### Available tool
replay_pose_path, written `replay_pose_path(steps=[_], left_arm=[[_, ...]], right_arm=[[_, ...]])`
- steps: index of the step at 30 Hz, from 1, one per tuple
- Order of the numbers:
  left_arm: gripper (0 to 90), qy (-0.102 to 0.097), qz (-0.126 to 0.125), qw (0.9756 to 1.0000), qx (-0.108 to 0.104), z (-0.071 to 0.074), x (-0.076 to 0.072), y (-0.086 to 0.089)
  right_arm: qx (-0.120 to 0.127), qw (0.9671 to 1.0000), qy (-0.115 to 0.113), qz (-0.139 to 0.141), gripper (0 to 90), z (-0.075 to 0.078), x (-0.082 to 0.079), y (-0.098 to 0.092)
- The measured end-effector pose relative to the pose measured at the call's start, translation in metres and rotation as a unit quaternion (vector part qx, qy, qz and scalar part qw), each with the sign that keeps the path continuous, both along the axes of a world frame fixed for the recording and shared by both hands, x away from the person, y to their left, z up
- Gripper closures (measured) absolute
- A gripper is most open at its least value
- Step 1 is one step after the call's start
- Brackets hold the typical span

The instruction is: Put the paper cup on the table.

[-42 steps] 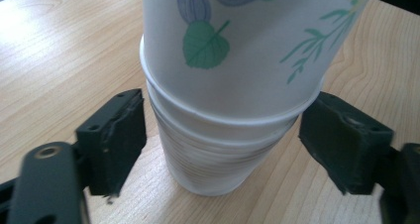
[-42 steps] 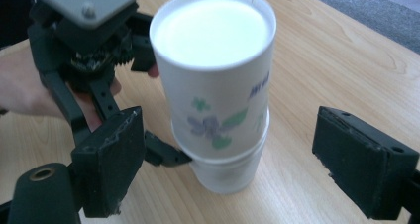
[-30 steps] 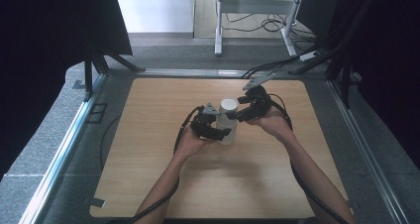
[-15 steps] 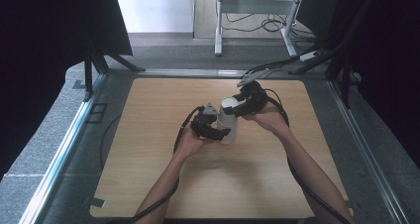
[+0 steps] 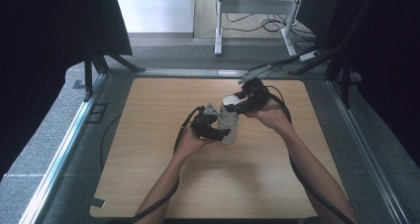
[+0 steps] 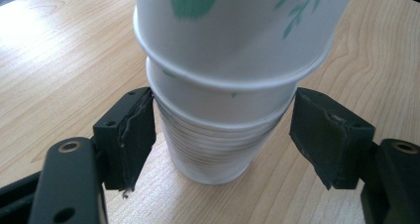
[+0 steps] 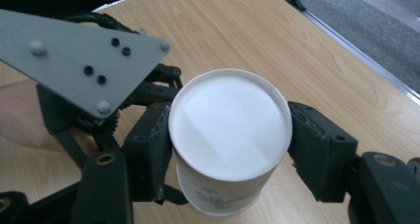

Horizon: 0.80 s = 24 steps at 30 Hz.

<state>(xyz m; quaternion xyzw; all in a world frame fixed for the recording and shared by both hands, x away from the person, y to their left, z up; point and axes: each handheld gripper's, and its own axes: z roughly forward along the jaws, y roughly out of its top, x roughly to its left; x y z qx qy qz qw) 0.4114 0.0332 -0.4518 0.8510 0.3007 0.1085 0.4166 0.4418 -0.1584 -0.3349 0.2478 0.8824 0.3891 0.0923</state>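
Since a second ago: your right hand-held gripper point(image 7: 230, 149) has swung in from just beside the stack and clamped onto it.
Right hand-held gripper: pinching the top white paper cup with green leaf print point(image 7: 230, 135), upturned, one pad on each side near its flat base.
Left hand-held gripper point(image 6: 225, 135): its jaws closed a little within the last second; the left pad point(image 6: 141, 135) touches the lower cups, while the right pad point(image 6: 322, 135) looks slightly clear, so you're not quite gripping.
Stack of nested white paper cups point(image 5: 229, 121): upside down on the light wooden surface point(image 5: 148, 184), near its middle, between your two hands.
Top cup: sits slightly tilted over the others.
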Motion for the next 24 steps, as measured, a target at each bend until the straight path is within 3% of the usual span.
replay_pose_path(steps=[5, 24], left_arm=[[24.2, 0.006, 0.001, 1.0, -0.001, 0.0, 0.0, -0.001], [4.7, 0.025, -0.014, 0.9995, -0.015, 0.002, -0.007, 0.005]], right_arm=[[0.002, 1.0, -0.002, 0.001, 37.0, 0.009, -0.002, -0.001], [0.007, 0.9999, -0.014, -0.001, 37.2, 0.04, -0.009, -0.009]])
